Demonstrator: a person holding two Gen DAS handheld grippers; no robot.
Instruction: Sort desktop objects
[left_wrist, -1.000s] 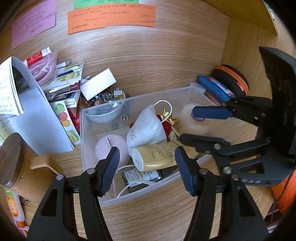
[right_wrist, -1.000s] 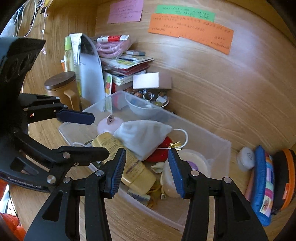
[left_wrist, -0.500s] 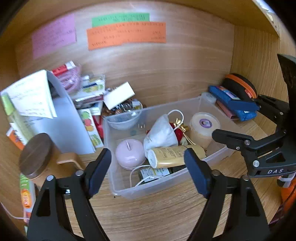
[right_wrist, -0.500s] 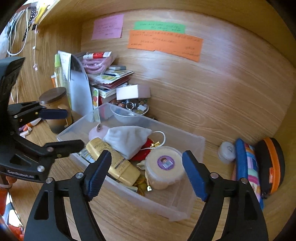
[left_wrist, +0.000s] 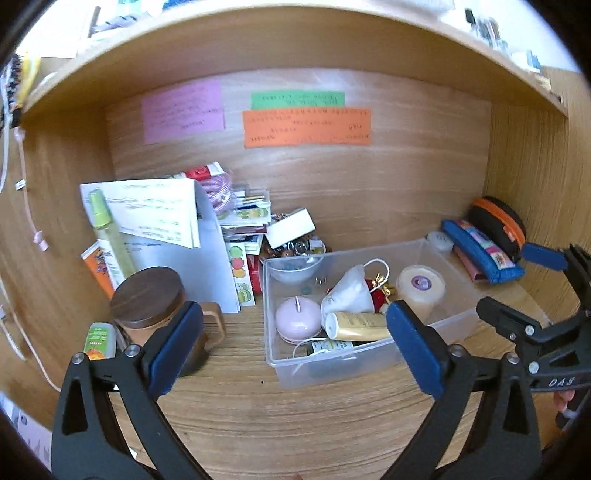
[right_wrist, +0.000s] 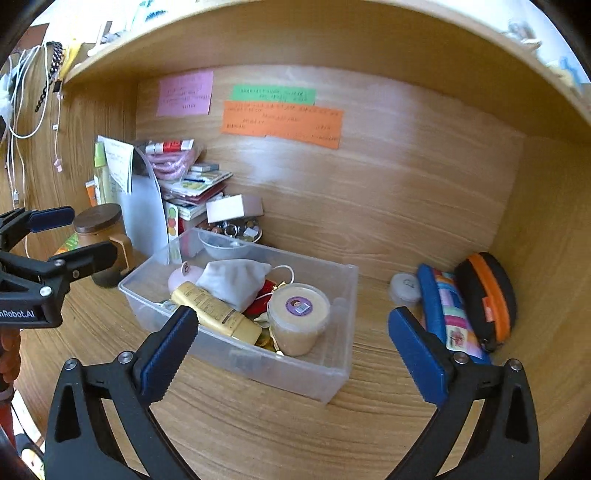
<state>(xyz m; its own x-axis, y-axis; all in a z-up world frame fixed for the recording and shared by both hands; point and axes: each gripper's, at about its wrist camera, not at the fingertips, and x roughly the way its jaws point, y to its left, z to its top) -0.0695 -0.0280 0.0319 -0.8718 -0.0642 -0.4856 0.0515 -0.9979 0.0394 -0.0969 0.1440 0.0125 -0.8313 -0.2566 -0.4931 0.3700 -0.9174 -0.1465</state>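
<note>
We see the wooden table (left_wrist: 295, 417) spread beneath both sets of jaws, and ahead of them a clear plastic bin (left_wrist: 354, 360) standing on it. Our left gripper (left_wrist: 295, 343) hangs before the bin's near wall, its jaws just opened to their widest, nothing between the pads, nothing touched. Our right gripper (right_wrist: 291, 349) matches it: jaws just spread fully, empty, the bin's (right_wrist: 258, 363) near corner between and beyond its fingertips. Inside the bin lie a white cloth pouch (right_wrist: 236, 282), a yellow tube (right_wrist: 216, 312) and a round tub (right_wrist: 299, 317) with a purple sticker. Right of the right jaws, a blue pencil case (right_wrist: 443, 314) leans against a black-and-orange pouch (right_wrist: 487, 295). Left of the left jaws stands a brown-lidded mug (left_wrist: 151, 306).
</note>
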